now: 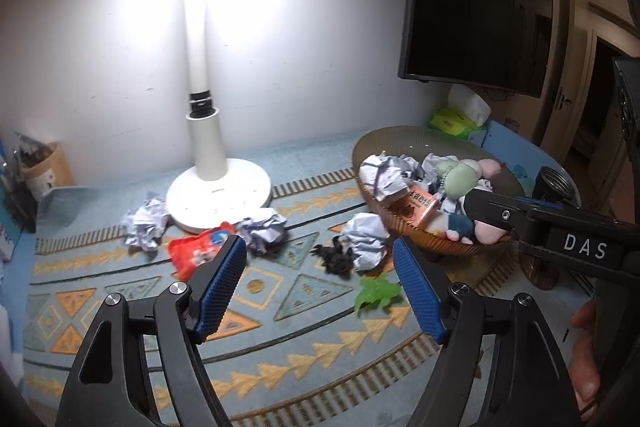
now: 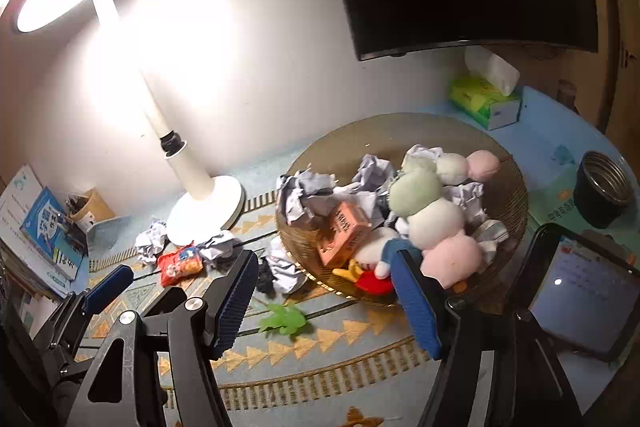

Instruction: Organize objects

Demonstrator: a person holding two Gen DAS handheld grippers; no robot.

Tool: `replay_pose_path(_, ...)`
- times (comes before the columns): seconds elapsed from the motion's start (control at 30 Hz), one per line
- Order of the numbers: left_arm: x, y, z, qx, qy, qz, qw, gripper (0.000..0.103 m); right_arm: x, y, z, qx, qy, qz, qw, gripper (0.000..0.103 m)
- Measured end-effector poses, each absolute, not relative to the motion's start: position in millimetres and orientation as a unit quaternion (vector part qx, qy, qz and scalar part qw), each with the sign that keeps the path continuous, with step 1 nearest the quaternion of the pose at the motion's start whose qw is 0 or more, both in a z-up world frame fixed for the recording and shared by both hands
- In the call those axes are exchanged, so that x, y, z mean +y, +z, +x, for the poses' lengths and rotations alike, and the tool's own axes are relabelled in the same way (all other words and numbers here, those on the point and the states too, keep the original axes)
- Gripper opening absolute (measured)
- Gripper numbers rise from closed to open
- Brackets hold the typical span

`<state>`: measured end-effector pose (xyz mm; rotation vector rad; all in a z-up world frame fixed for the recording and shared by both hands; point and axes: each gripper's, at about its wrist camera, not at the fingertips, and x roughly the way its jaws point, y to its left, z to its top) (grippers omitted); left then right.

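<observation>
1. Left wrist view: the left tongs (image 1: 318, 281) stand spread with nothing between the pads, over the patterned cloth of the bench (image 1: 120, 291).
2. Right wrist view: the right tongs (image 2: 326, 291) are also spread and empty, just in front of the woven basket (image 2: 516, 195).
3. The basket already holds crumpled paper, an orange carton (image 2: 346, 233) and soft toys (image 2: 432, 211).
4. Loose on the cloth are several paper balls (image 1: 366, 237), a red snack packet (image 1: 196, 253) beside the lamp base (image 1: 218, 201), a small black tangled thing (image 1: 334, 259) and a green leaf-shaped toy (image 1: 376, 293).
5. The nearest paper ball lies just beside the basket rim. It should be very light and crushable; a gentle squeeze across its middle ought to hold it.
6. The packet looks slick and crinkly, so pinching a sealed edge seems safer.
7. The green toy looks flat and limp, probably needing a low pinch at its thicker middle.
</observation>
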<state>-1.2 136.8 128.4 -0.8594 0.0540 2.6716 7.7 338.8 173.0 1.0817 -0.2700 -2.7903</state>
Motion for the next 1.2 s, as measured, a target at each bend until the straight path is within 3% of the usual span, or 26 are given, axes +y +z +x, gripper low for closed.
replay_pose_path(0.23,68.9,95.7,7.1,-0.010,0.938,-0.327,0.115,0.076,290.4,140.9,18.2,-0.065,-0.916,0.383,0.101,0.072)
replay_pose_path(0.63,21.5,39.4,-10.1,-0.083,0.919,-0.377,0.076,0.076,225.1,94.8,17.5,0.005,-0.911,0.379,0.161,0.068)
replay_pose_path(0.87,7.2,44.4,-19.6,-0.110,0.907,-0.398,0.090,0.076,215.4,77.1,3.9,0.006,-0.901,0.399,0.173,0.068)
replay_pose_path(1.1,-15.4,66.0,-58.3,-0.124,0.908,-0.388,0.097,0.076,197.0,105.8,-26.5,0.035,-0.904,0.386,0.181,0.068)
replay_pose_path(1.2,-12.8,68.4,-96.2,-0.092,0.909,-0.390,0.117,0.087,185.3,109.4,-56.2,0.033,-0.895,0.406,0.181,0.068)
